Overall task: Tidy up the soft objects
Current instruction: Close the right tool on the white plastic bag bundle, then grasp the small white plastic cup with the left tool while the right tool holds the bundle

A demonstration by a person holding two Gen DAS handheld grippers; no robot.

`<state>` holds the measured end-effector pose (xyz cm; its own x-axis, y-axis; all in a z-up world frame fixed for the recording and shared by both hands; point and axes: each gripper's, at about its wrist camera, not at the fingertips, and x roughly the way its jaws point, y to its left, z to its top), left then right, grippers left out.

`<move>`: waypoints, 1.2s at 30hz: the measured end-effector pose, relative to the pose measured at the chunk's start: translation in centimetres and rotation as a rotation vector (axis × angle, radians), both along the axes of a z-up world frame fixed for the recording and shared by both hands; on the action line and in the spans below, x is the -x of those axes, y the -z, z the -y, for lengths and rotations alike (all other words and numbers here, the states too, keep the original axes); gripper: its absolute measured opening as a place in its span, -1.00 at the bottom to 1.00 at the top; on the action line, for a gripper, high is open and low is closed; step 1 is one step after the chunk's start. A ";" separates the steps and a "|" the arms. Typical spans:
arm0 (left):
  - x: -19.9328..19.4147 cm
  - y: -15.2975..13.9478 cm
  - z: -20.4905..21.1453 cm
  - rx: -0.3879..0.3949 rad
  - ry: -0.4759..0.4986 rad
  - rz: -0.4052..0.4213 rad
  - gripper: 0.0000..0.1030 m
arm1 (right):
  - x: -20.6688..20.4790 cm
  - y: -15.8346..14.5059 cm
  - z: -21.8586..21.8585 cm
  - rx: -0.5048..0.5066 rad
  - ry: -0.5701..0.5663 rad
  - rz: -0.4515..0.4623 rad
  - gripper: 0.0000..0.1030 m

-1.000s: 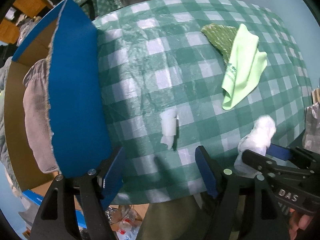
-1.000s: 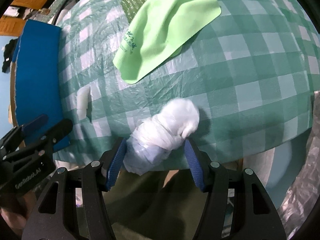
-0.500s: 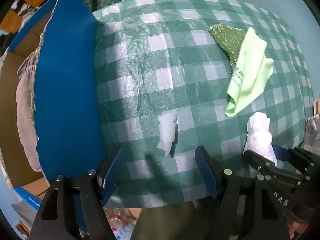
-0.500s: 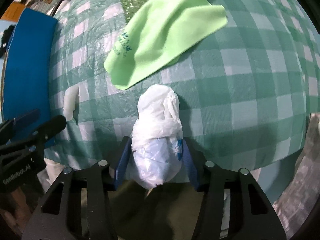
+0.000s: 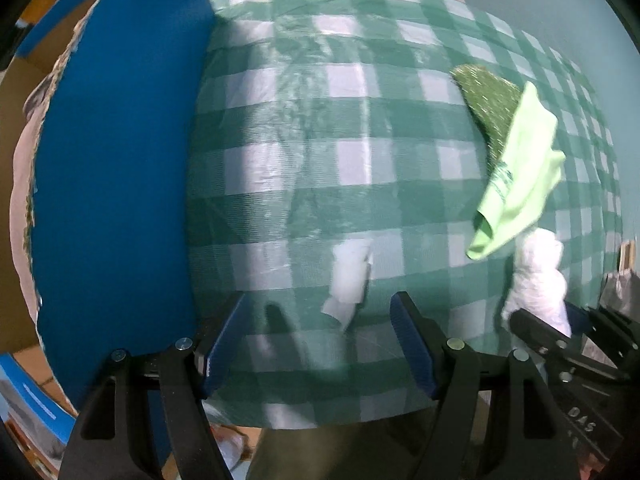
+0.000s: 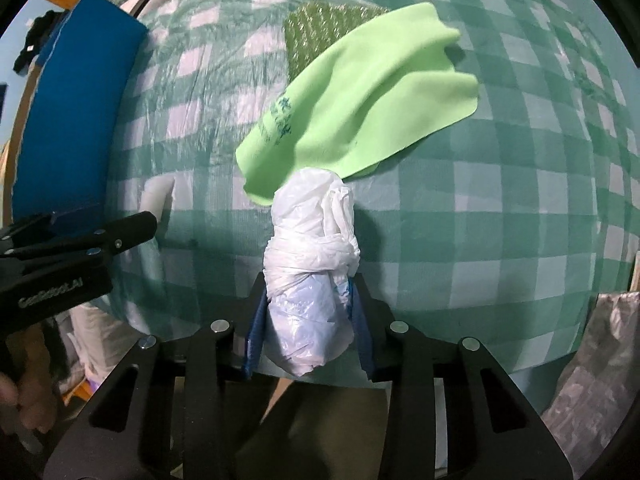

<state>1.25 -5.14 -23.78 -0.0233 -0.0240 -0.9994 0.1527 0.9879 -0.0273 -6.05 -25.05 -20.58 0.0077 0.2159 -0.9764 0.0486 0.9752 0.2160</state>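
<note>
White plastic bundle [image 6: 310,280] pinched in right fingers [image 6: 256,336] at the tablecloth [image 5: 320,140] edge (left fingers [image 5: 220,340] spread).

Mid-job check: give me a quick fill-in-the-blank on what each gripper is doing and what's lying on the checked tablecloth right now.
1. The right gripper is shut on the knotted white ____.
2. The left gripper is ____ and holds nothing.
3. The light green cloth partly covers a dark green ____.
4. The box at the tablecloth's left edge has a ____ flap.

Missing words: plastic bag; open; scouring pad; blue
</note>
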 end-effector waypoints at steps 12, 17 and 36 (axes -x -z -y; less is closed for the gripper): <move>-0.7 1.8 0.5 -0.061 0.039 0.004 0.44 | 0.1 -1.2 2.5 -0.013 0.013 0.010 -0.28; -0.4 2.6 0.8 -0.082 0.034 0.008 0.27 | -0.2 -1.0 2.0 -0.009 0.014 0.016 -0.28; 1.7 1.9 4.5 -0.019 0.085 0.033 -0.72 | 0.0 -1.7 0.6 -0.002 0.004 0.051 -0.28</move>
